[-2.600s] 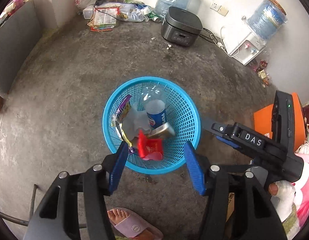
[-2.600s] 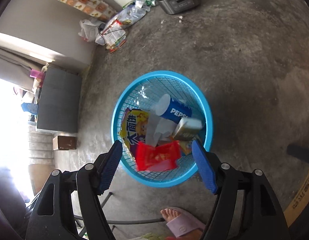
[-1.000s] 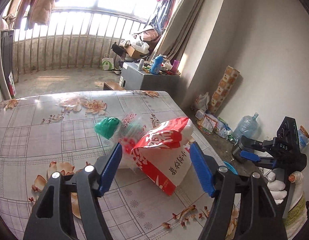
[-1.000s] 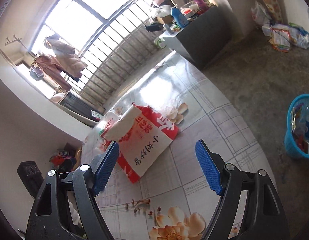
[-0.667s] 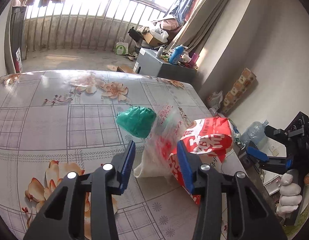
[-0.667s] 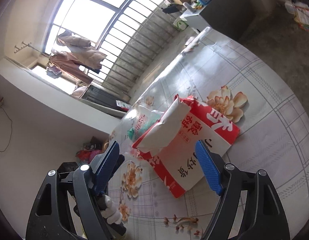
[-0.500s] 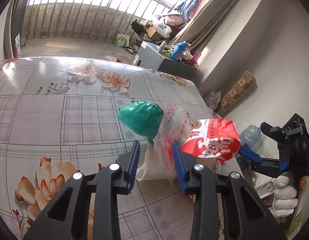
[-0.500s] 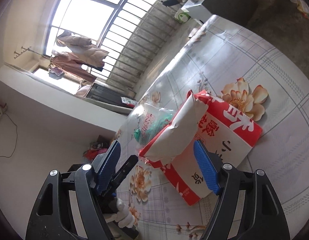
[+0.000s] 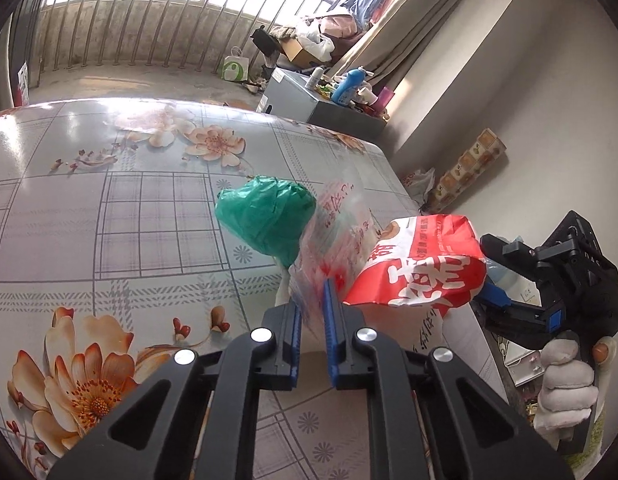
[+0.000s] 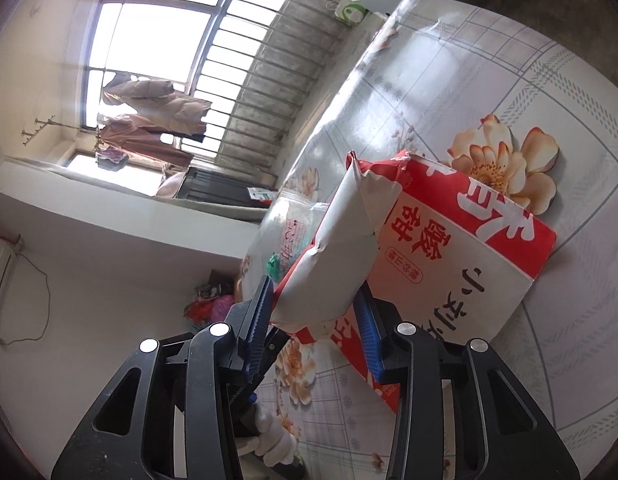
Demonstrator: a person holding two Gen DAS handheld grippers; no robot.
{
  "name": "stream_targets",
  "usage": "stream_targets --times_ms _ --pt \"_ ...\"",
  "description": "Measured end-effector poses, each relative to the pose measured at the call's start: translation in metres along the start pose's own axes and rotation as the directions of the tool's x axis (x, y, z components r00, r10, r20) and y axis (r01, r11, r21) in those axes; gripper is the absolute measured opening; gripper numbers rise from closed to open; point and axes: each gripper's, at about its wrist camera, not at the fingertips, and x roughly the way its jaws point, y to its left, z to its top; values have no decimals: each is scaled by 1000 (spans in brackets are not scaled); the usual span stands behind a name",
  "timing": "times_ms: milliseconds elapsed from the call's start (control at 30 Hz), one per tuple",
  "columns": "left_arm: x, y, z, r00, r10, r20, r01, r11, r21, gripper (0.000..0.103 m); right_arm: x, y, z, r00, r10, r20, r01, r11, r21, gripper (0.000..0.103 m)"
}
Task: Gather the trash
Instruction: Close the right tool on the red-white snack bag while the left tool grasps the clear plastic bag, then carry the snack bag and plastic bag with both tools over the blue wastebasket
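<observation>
On the flowered table (image 9: 109, 208) lie three pieces of trash close together: a crumpled green bag (image 9: 265, 216), a clear printed plastic bag (image 9: 341, 232) and a large red-and-white paper bag (image 9: 425, 268). My left gripper (image 9: 312, 300) is closing, and its blue pads pinch the near edge of the clear bag. My right gripper (image 10: 313, 286) is also closing. Its pads sit on both sides of the folded grey top flap of the red-and-white bag (image 10: 449, 248). The clear bag (image 10: 289, 220) shows behind that flap.
A gloved hand (image 9: 565, 380) holds the right gripper off the table's right edge. Beyond the far corner stands a grey cabinet (image 9: 309, 96) with bottles. Railings and a window line the back. The table (image 10: 529, 80) carries nothing else nearby.
Both grippers left the blue basket on the floor and came to the table. The left jaws narrowed onto the clear bag. The right jaws narrowed around the red-and-white bag's top flap.
</observation>
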Motion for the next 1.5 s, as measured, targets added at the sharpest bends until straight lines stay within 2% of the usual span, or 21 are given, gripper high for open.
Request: stream_targets --times_ms 233,500,933,1200,1500 --pt "-7 -8 0 1000 -11 14 10 1000 19 5 -12 -4 -1 999 51 13 -51 998 48 25" --pt "-17 -18 -1 998 -47 31 46 999 23 4 -27 -1 -5 997 72 40 -75 995 62 13" --pt "-44 -41 2 994 -87 63 84 995 56 4 -53 6 -13 991 98 94 -103 993 52 11" --pt "-57 -70 2 990 -120 74 112 988 107 4 -77 2 -21 984 97 152 -106 993 53 11" --pt "-58 -125 2 985 -168 37 157 967 199 4 -124 -8 -38 956 111 272 -132 989 62 11"
